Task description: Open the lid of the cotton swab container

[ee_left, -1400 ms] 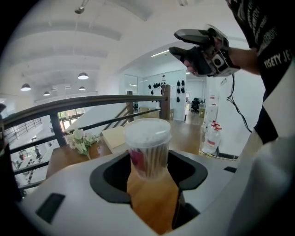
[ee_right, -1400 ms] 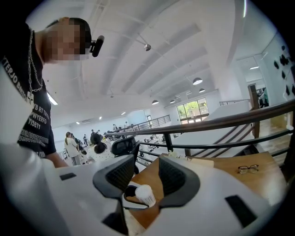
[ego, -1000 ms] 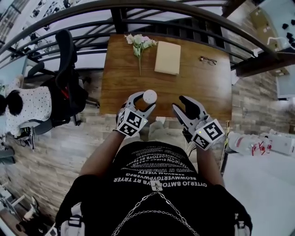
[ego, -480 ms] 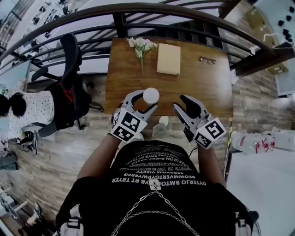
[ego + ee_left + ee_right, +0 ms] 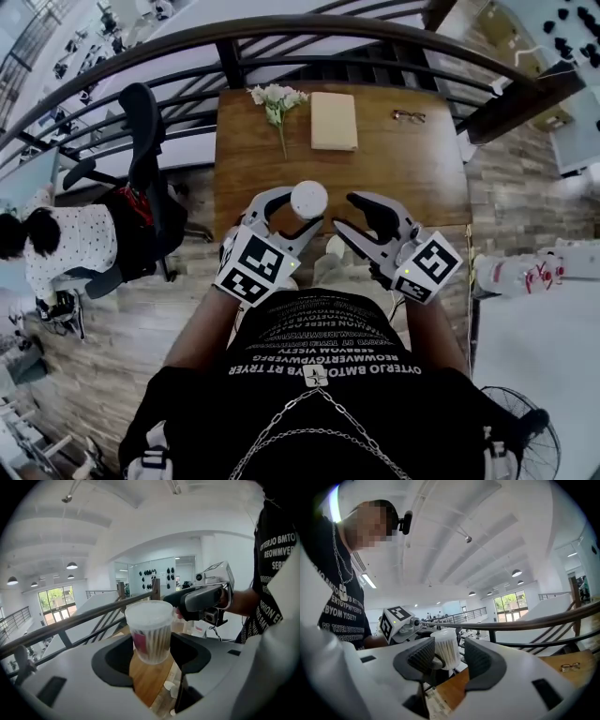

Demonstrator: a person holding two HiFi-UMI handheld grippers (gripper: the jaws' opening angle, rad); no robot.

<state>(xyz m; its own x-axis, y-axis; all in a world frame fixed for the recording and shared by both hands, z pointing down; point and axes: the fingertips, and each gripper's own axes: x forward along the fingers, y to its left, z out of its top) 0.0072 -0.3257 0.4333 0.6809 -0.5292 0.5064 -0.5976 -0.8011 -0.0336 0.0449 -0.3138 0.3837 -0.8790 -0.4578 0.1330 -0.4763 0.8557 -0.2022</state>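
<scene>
Plastic cotton swab container (image 5: 308,199), sides partly hidden, sits clamped in left gripper (image 5: 299,211) fingers; right gripper (image 5: 347,214) fingers, just widening, empty.

Two tongs: left tongs (image 5: 300,208), right tongs (image 5: 348,215), one cotton swab container (image 5: 308,197), one flower bunch (image 5: 277,100), one notebook (image 5: 334,121), one spectacles (image 5: 409,116)

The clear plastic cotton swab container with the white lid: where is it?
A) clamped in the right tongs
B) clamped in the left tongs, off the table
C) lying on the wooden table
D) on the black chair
B: the left gripper view shows the clear plastic cotton swab container pinched between the left tongs, the brown wooden table below it; the right tongs stand open beside it.
</scene>
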